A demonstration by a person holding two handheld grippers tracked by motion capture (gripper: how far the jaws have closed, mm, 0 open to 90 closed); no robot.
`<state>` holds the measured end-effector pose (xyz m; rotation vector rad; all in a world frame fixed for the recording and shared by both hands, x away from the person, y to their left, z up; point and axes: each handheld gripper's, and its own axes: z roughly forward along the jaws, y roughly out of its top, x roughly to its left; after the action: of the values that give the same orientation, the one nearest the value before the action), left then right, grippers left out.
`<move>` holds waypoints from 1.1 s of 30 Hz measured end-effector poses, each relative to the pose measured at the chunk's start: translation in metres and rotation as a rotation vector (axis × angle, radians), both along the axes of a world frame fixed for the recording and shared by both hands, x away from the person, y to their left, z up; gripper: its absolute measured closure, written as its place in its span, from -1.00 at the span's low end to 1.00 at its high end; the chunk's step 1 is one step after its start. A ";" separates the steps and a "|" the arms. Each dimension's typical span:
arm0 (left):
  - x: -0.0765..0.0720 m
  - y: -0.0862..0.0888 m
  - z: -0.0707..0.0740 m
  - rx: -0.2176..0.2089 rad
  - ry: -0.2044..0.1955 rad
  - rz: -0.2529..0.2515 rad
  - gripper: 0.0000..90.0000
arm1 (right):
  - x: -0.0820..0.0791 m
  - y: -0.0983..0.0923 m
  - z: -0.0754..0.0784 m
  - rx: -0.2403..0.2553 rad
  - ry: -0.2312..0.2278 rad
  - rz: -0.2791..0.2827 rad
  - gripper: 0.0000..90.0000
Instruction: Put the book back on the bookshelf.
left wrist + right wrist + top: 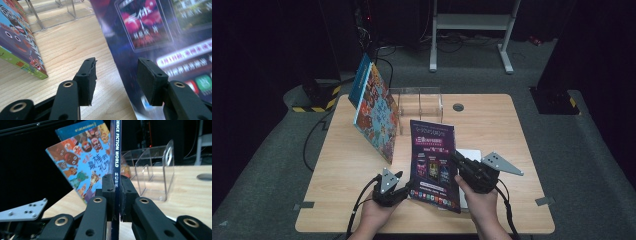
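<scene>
Two claws (412, 191) (455, 159), two magazines (432, 162) (374, 111), one rack (419, 102).

- We see the left gripper (408, 191) as a matte black body, topped by a grey three-cornered plate dotted with small holes.
- The right gripper (455, 158) matches it, its grey plate jutting toward the right of the frame.
- A black cable trails from each toward the bottom edge.
- Up close, the fingers (87, 80) are black bars with brass-ringed pivots, flat rubbery pads and small screw holes.
- Both hands are bare, with no sleeves visible.
</scene>
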<state>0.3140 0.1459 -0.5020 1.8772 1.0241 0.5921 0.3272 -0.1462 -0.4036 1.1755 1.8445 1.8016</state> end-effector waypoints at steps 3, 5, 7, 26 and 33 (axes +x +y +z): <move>-0.001 0.001 0.002 -0.011 -0.008 0.000 0.10 | 0.003 -0.002 0.005 -0.006 -0.027 -0.026 0.89; -0.001 0.000 0.003 -0.015 -0.013 -0.004 0.09 | 0.005 -0.004 0.009 -0.004 -0.045 -0.048 0.88; -0.002 0.000 0.004 -0.013 -0.024 -0.004 0.10 | 0.008 -0.006 0.010 0.002 -0.054 -0.062 0.88; 0.000 -0.003 0.013 -0.029 -0.047 -0.004 -0.18 | 0.026 -0.010 0.017 0.027 -0.115 -0.146 0.88; -0.001 -0.002 0.017 -0.043 -0.071 0.005 -0.21 | 0.033 -0.008 0.021 0.028 -0.138 -0.165 0.88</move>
<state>0.3129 0.1435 -0.4849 1.8047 0.9881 0.6302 0.3603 -0.1542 -0.3827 1.1459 1.6025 1.7745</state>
